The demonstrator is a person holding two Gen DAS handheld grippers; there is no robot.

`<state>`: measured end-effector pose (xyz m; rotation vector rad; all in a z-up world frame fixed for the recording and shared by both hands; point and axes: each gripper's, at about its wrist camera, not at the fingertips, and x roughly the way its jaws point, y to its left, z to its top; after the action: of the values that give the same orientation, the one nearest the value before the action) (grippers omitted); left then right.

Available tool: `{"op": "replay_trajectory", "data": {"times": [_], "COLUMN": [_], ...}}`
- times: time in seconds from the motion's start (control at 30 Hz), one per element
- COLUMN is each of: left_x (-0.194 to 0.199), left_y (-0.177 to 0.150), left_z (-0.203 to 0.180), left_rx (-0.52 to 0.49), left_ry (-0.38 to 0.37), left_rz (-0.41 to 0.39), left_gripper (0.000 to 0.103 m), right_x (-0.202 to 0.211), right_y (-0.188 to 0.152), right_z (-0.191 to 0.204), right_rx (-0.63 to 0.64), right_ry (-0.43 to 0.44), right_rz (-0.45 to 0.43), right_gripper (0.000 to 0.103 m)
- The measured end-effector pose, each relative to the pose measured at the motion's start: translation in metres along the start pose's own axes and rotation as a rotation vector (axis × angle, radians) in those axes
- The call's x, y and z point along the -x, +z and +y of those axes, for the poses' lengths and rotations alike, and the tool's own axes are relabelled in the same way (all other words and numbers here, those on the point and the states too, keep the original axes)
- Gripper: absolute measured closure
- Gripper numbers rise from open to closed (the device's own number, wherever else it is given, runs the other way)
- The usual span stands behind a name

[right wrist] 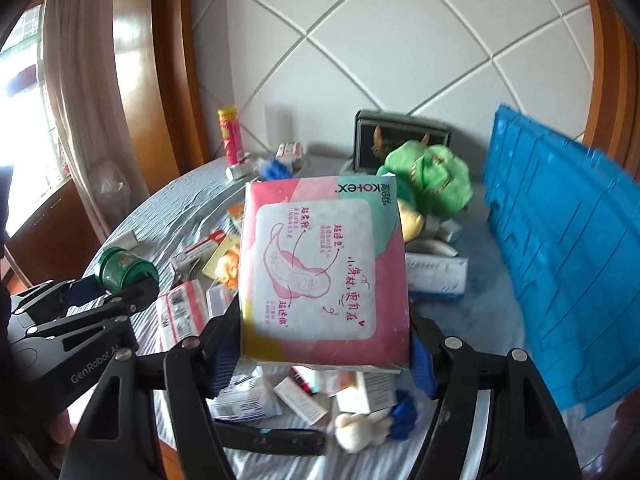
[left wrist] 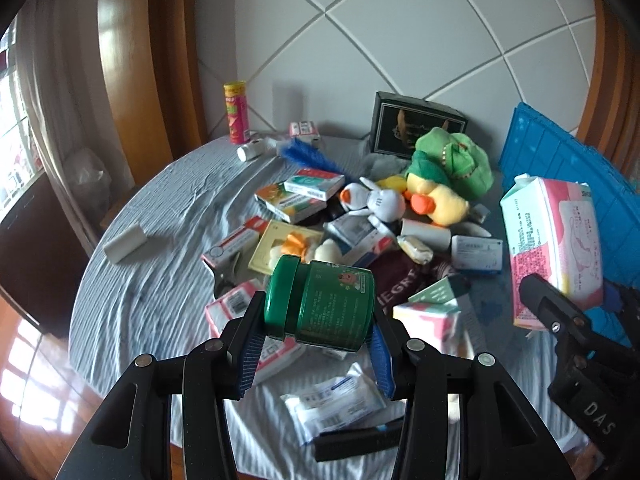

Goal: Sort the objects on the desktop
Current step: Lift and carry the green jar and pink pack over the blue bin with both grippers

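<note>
My left gripper is shut on a green jar with a green lid, held sideways above the cluttered round table. In the right wrist view the same jar and left gripper show at the left. My right gripper is shut on a pink and teal pad package, lifted over the table. That package and the right gripper appear at the right of the left wrist view. A blue crate stands at the right.
Several medicine boxes, a yellow duck plush, a green plush, a white bunny toy and wipe packets crowd the table. A red snack can and a dark box stand by the padded wall. Wooden floor lies left.
</note>
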<state>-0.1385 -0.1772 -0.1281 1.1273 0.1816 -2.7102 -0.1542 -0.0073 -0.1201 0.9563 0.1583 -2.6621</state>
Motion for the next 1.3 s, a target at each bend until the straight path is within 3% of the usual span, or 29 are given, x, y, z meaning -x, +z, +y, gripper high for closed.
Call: {"op": "replay_trajectory", "data": {"times": [0.37,0.73,0.87,1.1,1.3], "left_x": [0.013,0.035,0.043,0.062,0.075], "left_y": [0.034,0.06,0.069,0.072,0.073], "left_z": [-0.027,-0.131,-0.171,-0.316,-0.426], "left_rx": [-0.09,-0.172,-0.201,-0.22,-0.239], "left_ry": [-0.091,-0.193,-0.23,-0.279,-0.307], "left_rz": [-0.08,-0.169,-0.2,-0.226,-0.23], "left_gripper": [0.058,0.058,0.058,0.058,0.058], "right_x": [0.032,0.084,0.105,0.136,0.146], "right_y": [0.029,0.041,0.045,0.039,0.023], "right_z": [-0.033,-0.11,-0.163,-0.298,-0.413], "right_rx": [-0.054,-0.155,-0.182,-0.193,-0.179], "right_ry": [-0.111,-0.236,-0.279,-0.329,-0.362], "right_rz": [-0.078,-0.18,-0.226,-0.28,-0.21], "right_gripper": [0.034,0.034,0.034,0.034,0.034]}}
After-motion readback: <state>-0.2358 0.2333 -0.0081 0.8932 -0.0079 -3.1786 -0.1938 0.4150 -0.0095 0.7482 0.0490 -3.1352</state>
